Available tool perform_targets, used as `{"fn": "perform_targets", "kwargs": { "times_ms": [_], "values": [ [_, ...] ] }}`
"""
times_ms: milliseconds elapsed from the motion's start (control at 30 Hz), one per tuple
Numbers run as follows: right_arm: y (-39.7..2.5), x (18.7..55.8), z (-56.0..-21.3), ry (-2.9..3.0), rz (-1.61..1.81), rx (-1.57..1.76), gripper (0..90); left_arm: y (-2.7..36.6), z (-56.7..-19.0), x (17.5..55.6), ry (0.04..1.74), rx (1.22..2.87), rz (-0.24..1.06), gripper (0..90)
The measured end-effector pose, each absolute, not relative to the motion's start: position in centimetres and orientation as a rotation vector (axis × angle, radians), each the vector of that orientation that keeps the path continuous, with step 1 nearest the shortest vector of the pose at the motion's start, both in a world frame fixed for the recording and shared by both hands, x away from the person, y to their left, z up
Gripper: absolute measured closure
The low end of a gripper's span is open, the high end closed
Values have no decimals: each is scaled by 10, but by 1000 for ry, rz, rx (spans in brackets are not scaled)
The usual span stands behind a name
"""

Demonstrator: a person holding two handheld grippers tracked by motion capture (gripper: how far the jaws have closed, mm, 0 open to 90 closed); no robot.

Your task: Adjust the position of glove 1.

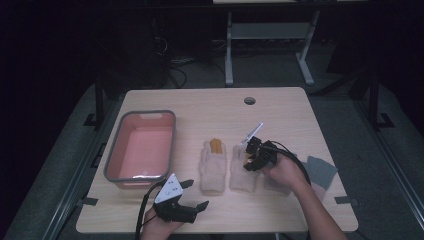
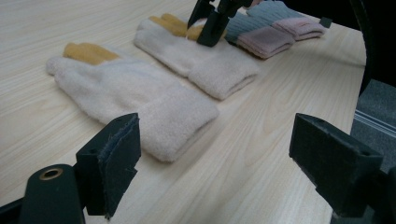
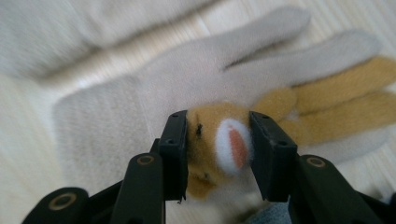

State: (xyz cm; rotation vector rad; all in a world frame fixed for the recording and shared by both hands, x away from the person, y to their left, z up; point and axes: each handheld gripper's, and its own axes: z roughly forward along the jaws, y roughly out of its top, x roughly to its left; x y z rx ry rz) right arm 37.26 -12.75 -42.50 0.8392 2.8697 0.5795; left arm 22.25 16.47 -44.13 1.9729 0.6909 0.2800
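While no writing shows, right gripper (image 3: 218,149) pinching cream glove (image 3: 196,84) — tan patch.

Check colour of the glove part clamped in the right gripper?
Tan-yellow plush with a white and orange patch, clamped by the right gripper on the cream glove; clearest in the right gripper view.

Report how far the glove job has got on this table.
Done: nothing looks put away; the pink bin holds no gloves. In hand: the right gripper is shut on the yellow-brown patch of the right cream glove. Left: the left cream glove and the grey and pink gloves lie on the table, while the left gripper waits open near the table's front edge.
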Motion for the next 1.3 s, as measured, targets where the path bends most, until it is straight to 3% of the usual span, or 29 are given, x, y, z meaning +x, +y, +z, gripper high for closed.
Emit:
{"fn": "perform_targets", "kwargs": {
  "times_ms": [733, 1300],
  "values": [
    [-105, 358, -359, 2788, 688, 669, 607, 171, -438, 224, 718, 1943, 265, 166],
    [-46, 363, -358, 2824, 725, 520, 606, 174, -437, 225, 729, 1932, 253, 166]
  ]
}}
